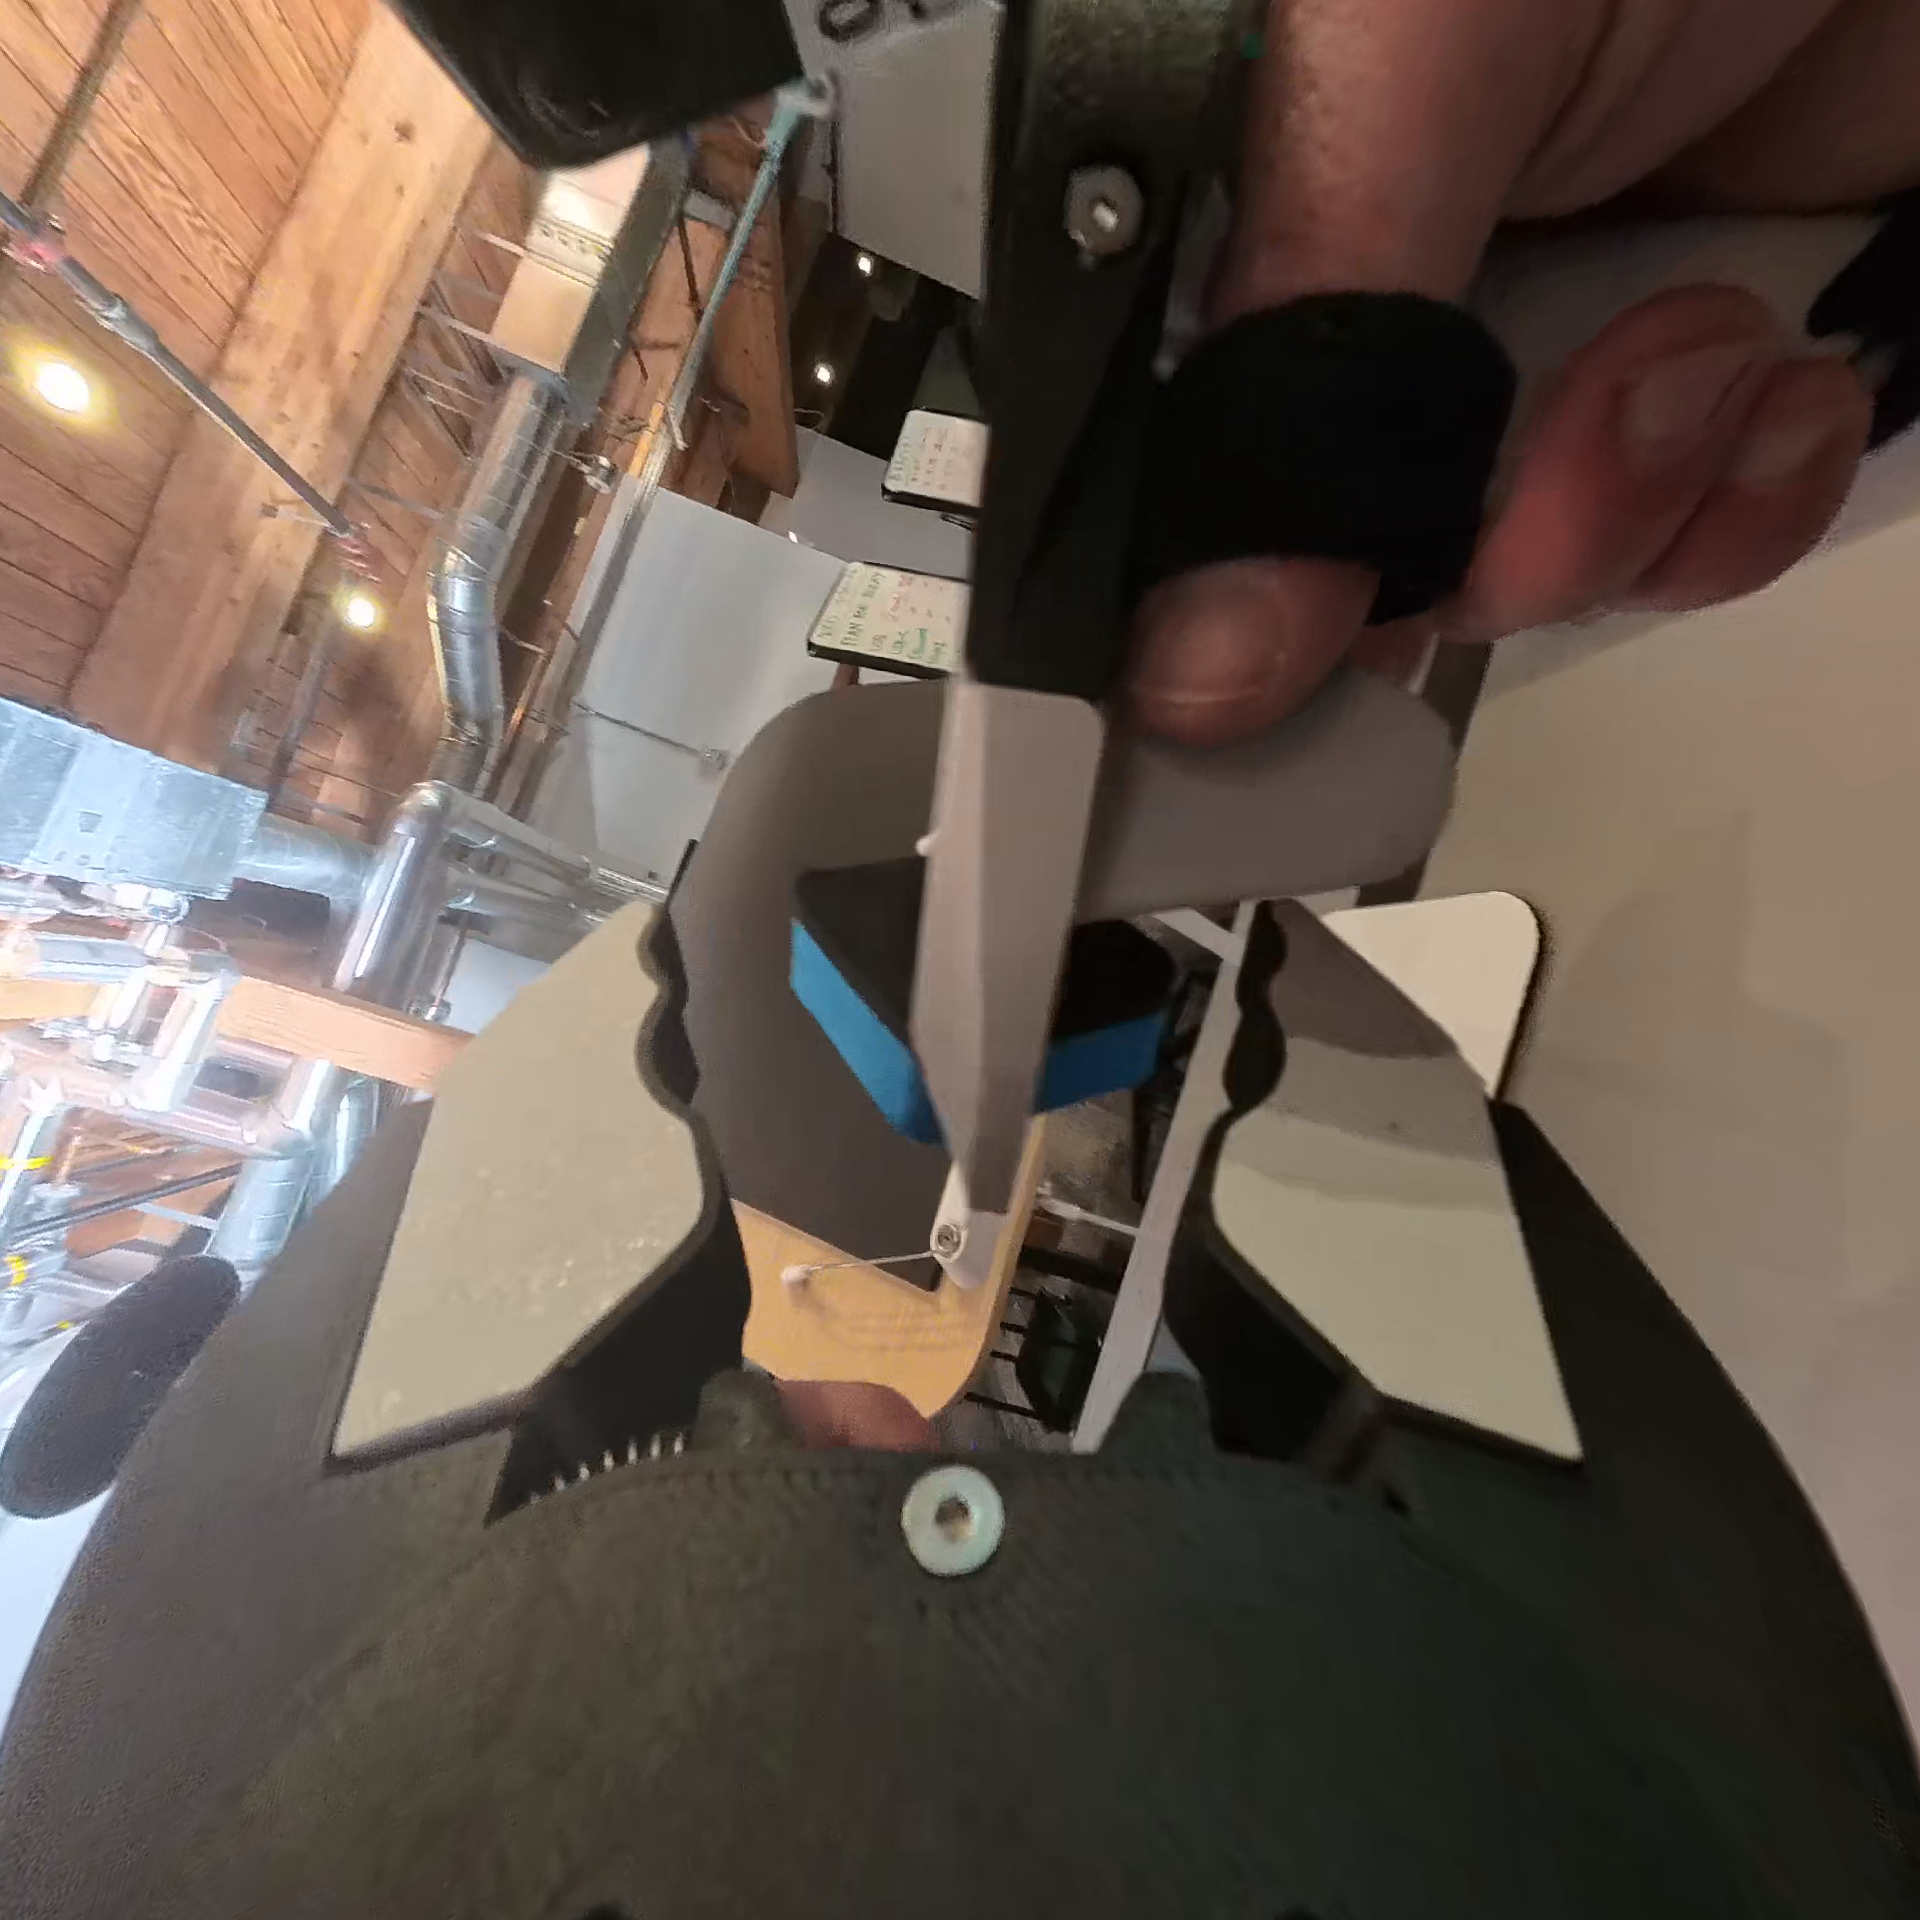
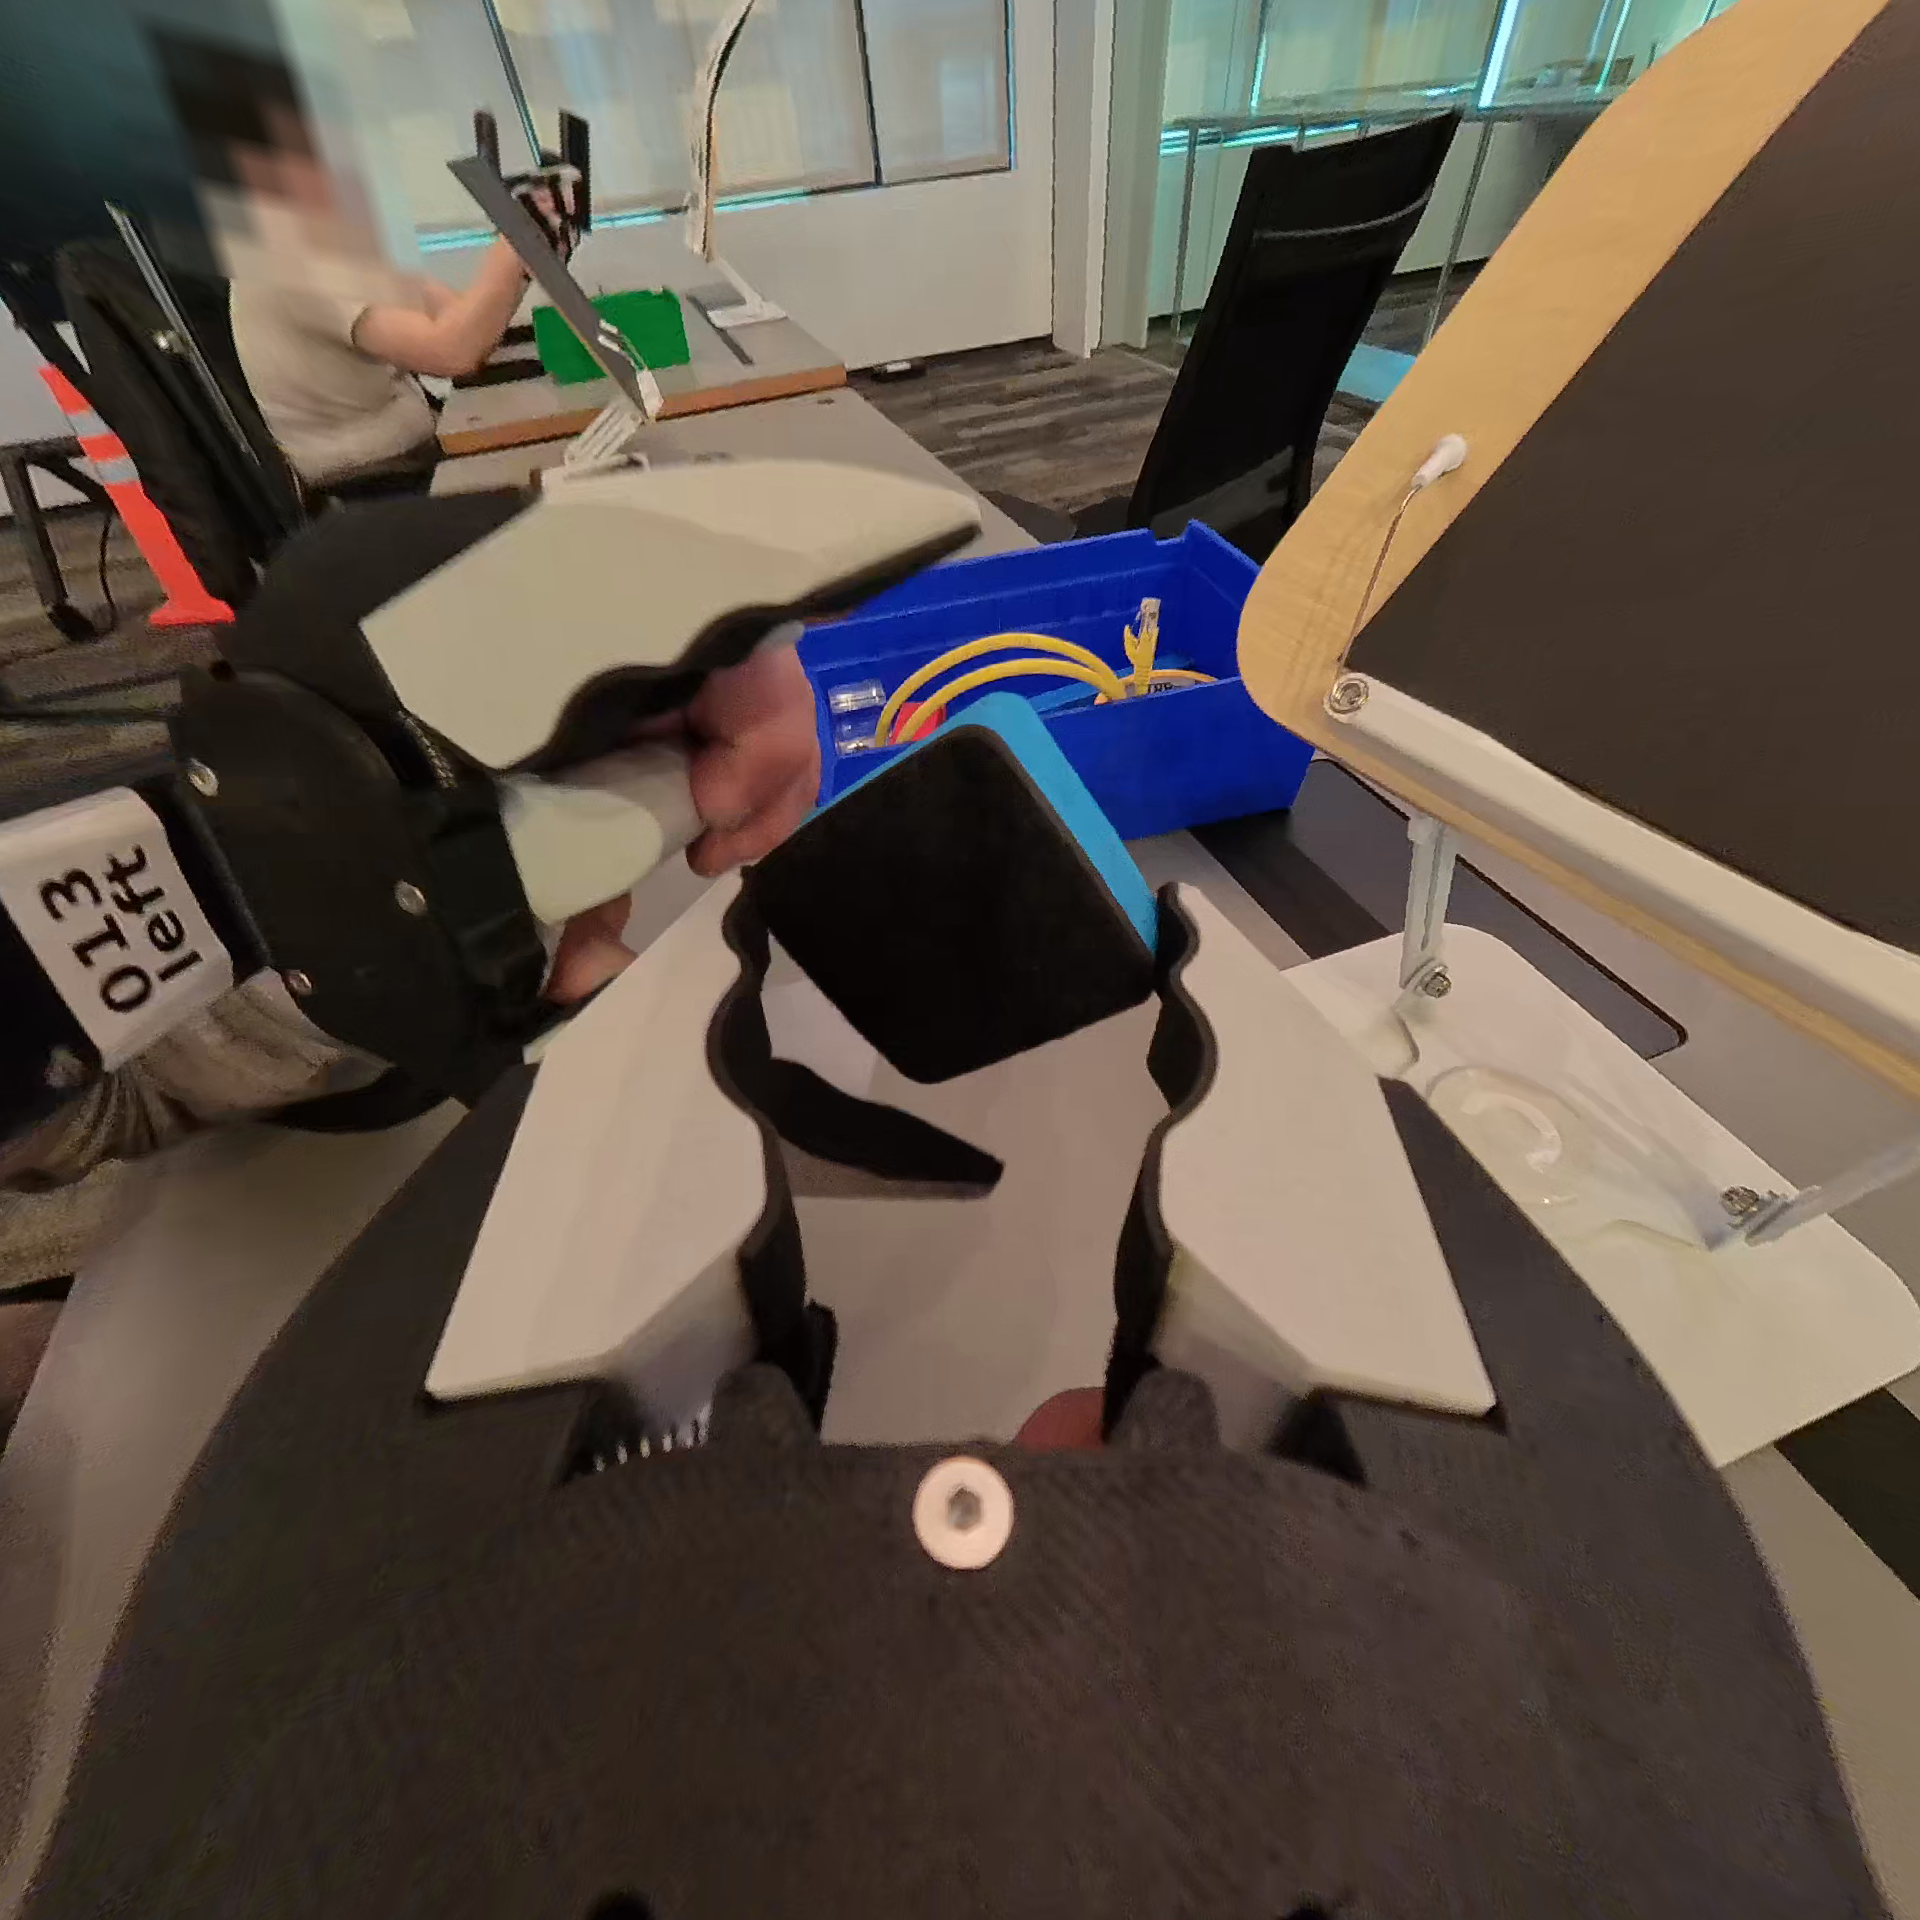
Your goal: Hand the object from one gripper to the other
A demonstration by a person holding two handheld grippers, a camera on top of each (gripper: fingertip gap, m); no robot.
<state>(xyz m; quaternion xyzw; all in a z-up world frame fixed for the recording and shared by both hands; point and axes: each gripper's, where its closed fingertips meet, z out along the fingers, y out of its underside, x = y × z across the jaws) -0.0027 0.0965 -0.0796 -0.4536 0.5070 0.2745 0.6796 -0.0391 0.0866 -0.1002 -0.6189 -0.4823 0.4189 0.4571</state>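
We see the eraser (image 2: 966, 935), a blue block with a black felt face, clamped between the two fingertips of the right tool (image 2: 956, 920). Both pads touch its sides and it is held up in the air, tilted, above the grey tabletop (image 2: 260, 1299). The left tool (image 1: 961, 935) has its fingers spread wide and nothing between them. In the right wrist view it stands just to the left of the eraser, and we cannot tell if its lower finger touches the block or only comes near. In the left wrist view the eraser shows ahead between the wide fingers, partly hidden behind a grey finger of the right tool, and a hand (image 1: 1558, 468) with a black strap grips that tool from above. Behind the eraser a blue bin (image 2: 1174, 748) stands on the tabletop – inside it lie yellow cables (image 2: 987, 665) and some small clear pieces. To the right a tilted board (image 2: 1662, 520) with a dark face and a light wooden edge rests on a metal stand over a white base plate (image 2: 1558, 1247). Farther back there are a black chair (image 2: 1288, 343), an orange cone (image 2: 114, 468) and a person (image 2: 322, 343) sitting at another desk.
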